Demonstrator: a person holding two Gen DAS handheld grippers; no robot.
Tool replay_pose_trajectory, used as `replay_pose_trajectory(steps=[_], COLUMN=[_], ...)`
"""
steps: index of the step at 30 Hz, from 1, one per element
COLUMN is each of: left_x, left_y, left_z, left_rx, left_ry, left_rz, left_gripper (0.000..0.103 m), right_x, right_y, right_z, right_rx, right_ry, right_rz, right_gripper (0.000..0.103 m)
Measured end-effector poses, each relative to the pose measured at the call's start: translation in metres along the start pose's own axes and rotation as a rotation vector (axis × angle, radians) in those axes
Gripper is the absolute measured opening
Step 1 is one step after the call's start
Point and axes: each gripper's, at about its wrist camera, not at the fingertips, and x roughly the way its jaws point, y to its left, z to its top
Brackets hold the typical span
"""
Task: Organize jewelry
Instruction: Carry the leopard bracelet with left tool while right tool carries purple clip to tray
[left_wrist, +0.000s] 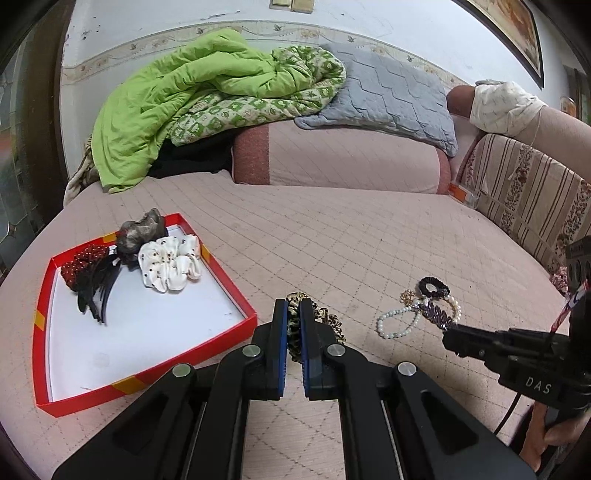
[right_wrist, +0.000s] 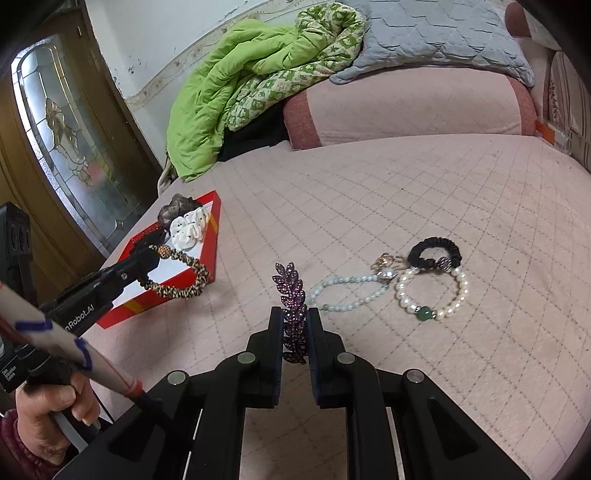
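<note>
Pinching leopard scrunchie (left_wrist: 295, 325) in left gripper (left_wrist: 294, 306), leaf clip (right_wrist: 293, 314) in right gripper (right_wrist: 295, 317).

Bedspread (left_wrist: 332, 236) wide open in middle, free passage between red box (left_wrist: 236, 295) and jewelry cluster. Box near half bare white floor; far half crowded: white scrunchie (left_wrist: 173, 264), grey scrunchie (left_wrist: 142, 230), red scrunchie (left_wrist: 79, 264), black claw clip (left_wrist: 98, 291). Box walls low, entry from above clear. On right: pearl bracelet (right_wrist: 432, 293), bead bracelet (right_wrist: 351, 290), black hair tie (right_wrist: 436, 253) touching or overlapping, little gap between. Far edge blocked by bolster (left_wrist: 351, 158), green quilt (left_wrist: 177, 110), grey pillow (left_wrist: 391, 96).
</note>
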Motion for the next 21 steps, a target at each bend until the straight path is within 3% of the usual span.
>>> replay_pose_trajectory(steps=[21], left_x=[-0.038], left_y=[0.073], left_z=[0.002], left_rx=[-0.149], left_ry=[-0.062], left_rz=[0.05], left_gripper=[0.006], right_x=[0.013], right_y=[0.085], right_z=[0.011], right_rx=[-0.094], right_ry=[0.034], right_rz=[0.061], right_gripper=[0.013])
